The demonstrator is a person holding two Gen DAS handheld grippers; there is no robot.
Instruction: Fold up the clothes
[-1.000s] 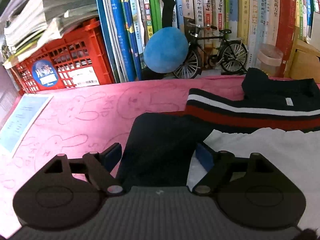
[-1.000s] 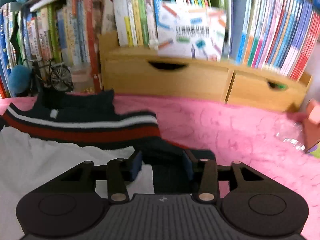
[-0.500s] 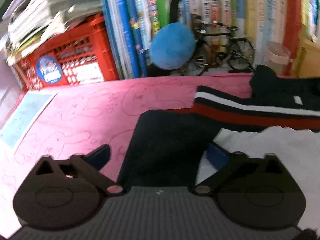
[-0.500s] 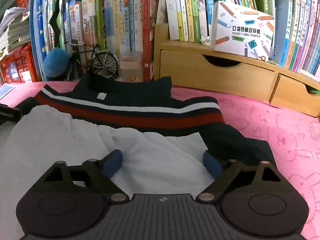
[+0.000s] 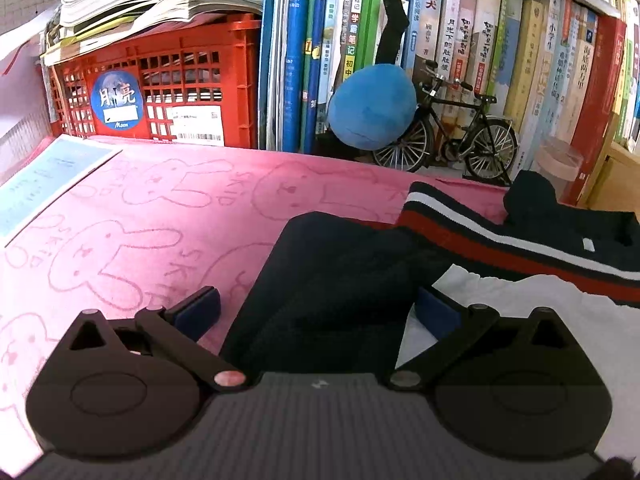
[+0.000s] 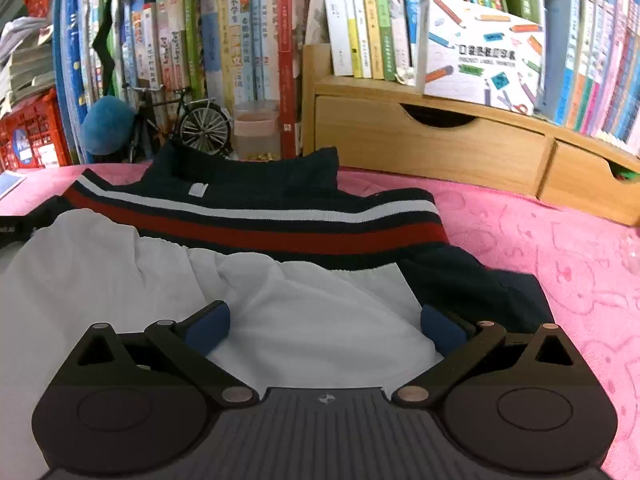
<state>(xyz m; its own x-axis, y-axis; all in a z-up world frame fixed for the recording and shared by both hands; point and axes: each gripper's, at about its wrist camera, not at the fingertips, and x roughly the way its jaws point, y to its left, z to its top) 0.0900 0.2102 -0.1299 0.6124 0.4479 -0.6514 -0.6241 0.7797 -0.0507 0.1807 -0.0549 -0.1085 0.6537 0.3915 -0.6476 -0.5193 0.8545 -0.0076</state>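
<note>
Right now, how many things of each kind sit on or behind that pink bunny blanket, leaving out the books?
Navy sweater with red and white stripes: 1
White cloth: 1
Red plastic crate: 1
Blue plush ball: 1
Black model bicycle: 1
Light blue paper sheet: 1
Total: 6

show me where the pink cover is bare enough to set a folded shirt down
Widest bare patch: pink cover between the blue sheet, the red crate and the dark sleeve. A second lies right of the sweater, before the wooden drawers. Crowded: the middle, under sweater and white cloth, and around the model bicycle.
</note>
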